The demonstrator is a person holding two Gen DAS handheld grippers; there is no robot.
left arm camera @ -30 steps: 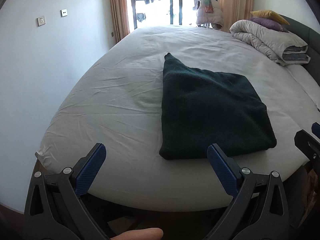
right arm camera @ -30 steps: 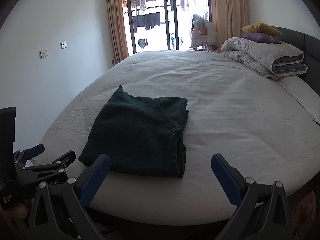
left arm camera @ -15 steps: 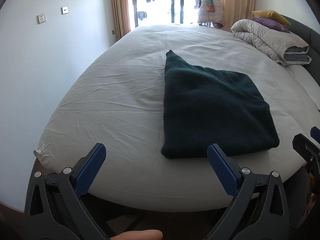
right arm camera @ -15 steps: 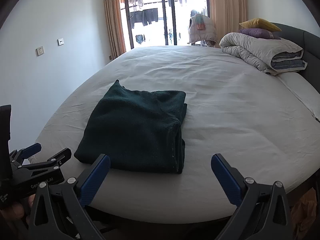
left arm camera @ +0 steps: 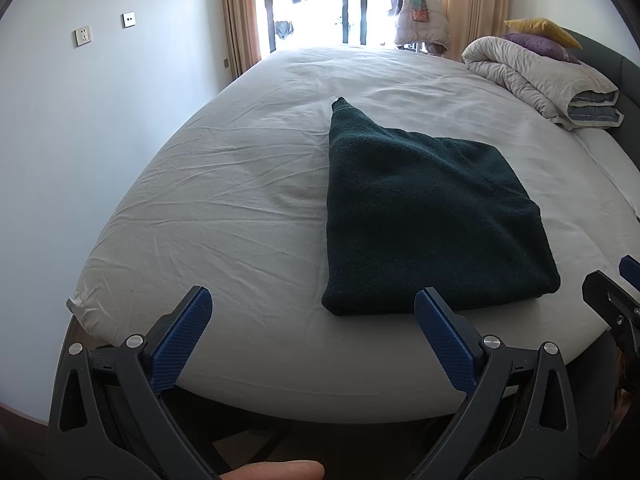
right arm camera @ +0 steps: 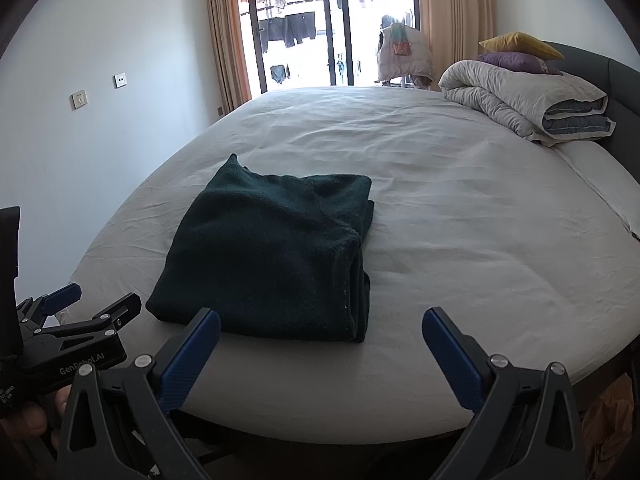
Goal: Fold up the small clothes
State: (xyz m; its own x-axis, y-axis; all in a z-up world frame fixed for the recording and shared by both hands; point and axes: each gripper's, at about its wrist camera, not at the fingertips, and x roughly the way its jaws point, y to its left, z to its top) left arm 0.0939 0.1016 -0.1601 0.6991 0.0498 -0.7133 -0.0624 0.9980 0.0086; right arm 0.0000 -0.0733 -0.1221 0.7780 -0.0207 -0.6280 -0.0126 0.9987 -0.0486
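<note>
Both grippers, left gripper (left arm camera: 312, 320) and right gripper (right arm camera: 320, 340), are hovering with jaws spread, holding nothing. The dark green folded fleece garment (right arm camera: 272, 256) is lying on the white-sheeted bed (right arm camera: 460, 240) just beyond the jaws; squaring its protruding far corner would tidy it.

The dark green knit garment (left arm camera: 424, 216) (right arm camera: 272, 256) lies folded into a flat, thick rectangle on my bed sheet (left arm camera: 240, 208), near its front edge, one narrow tip poking out toward the far edge.
</note>
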